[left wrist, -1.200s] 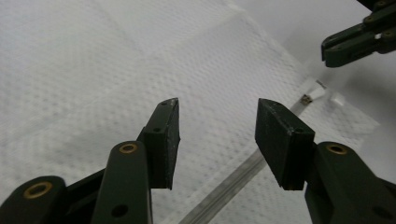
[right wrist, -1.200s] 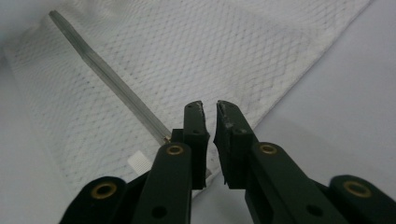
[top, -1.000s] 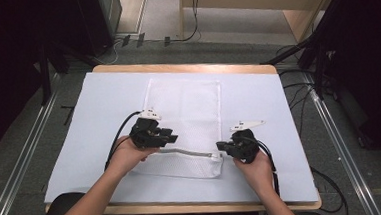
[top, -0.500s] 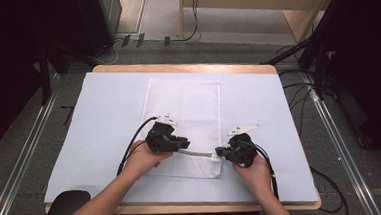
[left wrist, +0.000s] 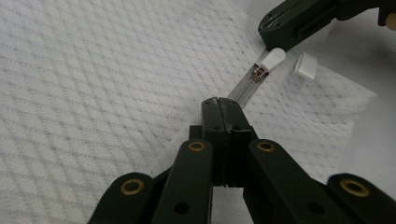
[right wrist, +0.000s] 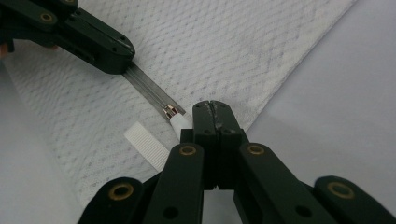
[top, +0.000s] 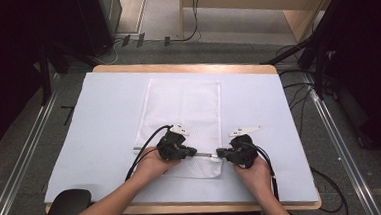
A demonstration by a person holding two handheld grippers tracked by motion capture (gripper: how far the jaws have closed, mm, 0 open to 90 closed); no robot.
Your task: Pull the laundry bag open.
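We logged a white mesh bag (top: 186,115) flat on the table (top: 99,123). The left gripper (left wrist: 219,106) had its jaws closed on the zipper (left wrist: 243,89). The right gripper (right wrist: 212,109) had its jaws closed on the white zipper pull (right wrist: 179,122).

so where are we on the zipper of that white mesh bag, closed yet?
Done: the grey zipper track looks closed between the grippers, and the slider with its white pull tab sits almost at the white mesh laundry bag's right end. In hand: the left gripper is clamped on the track, while the right gripper is shut beside the tab; its grip is hidden. Left: probably releasing.
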